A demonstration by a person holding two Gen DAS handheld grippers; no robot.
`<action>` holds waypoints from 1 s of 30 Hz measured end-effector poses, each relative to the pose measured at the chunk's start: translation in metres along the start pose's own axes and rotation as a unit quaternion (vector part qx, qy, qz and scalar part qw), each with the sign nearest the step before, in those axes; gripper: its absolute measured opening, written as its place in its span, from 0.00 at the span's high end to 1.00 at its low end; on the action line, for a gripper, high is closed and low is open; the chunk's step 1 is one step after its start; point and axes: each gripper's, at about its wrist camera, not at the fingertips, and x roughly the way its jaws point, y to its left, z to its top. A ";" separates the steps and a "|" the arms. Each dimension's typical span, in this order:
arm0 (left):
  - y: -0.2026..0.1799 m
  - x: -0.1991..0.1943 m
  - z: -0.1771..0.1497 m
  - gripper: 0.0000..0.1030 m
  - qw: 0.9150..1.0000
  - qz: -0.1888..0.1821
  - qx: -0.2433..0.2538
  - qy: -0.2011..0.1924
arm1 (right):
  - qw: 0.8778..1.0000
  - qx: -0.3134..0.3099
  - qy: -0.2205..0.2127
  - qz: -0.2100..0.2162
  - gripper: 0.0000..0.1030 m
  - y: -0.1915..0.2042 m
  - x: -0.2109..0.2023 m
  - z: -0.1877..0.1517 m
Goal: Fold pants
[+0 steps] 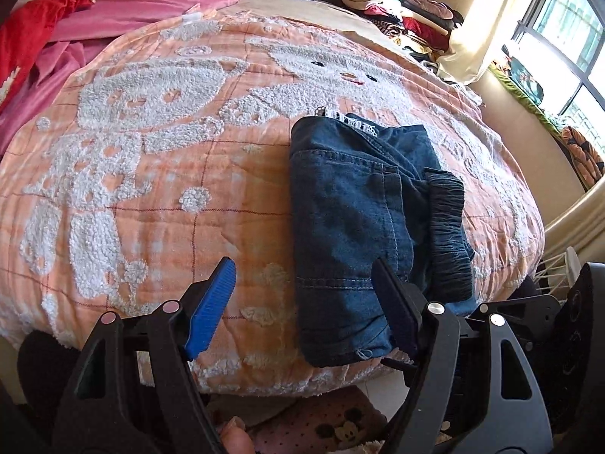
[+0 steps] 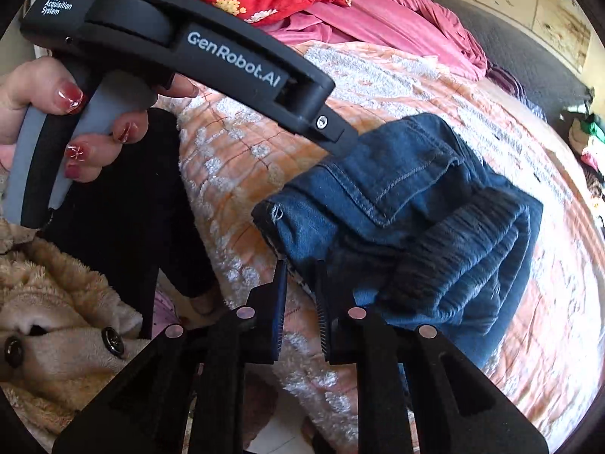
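Pants (image 1: 351, 204) folded, denim | left hand-held gripper (image 1: 302, 302) apart | right hand-held gripper (image 2: 300, 302) together

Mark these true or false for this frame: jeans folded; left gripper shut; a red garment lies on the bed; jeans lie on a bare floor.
1. The jeans are folded into a compact bundle. True.
2. The left gripper is shut. False: its jaws stand wide open, one finger over the jeans' near edge.
3. A red garment lies at the far side of the bed. True.
4. The jeans lie on a bare floor. False: they rest on the orange quilt.
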 end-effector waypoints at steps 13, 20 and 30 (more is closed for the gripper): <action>-0.019 0.011 0.019 0.30 1.000 -0.004 0.015 -0.003 | 0.980 0.165 -0.109 -0.019 0.44 -0.070 -0.071 -0.018; -0.024 0.018 0.027 0.23 1.000 0.002 0.021 -0.005 | 0.962 0.249 -0.101 -0.056 0.35 -0.120 -0.068 -0.031; -0.020 0.028 0.038 0.19 1.000 0.005 0.015 -0.005 | 0.949 0.294 -0.098 -0.066 0.19 -0.140 -0.066 -0.041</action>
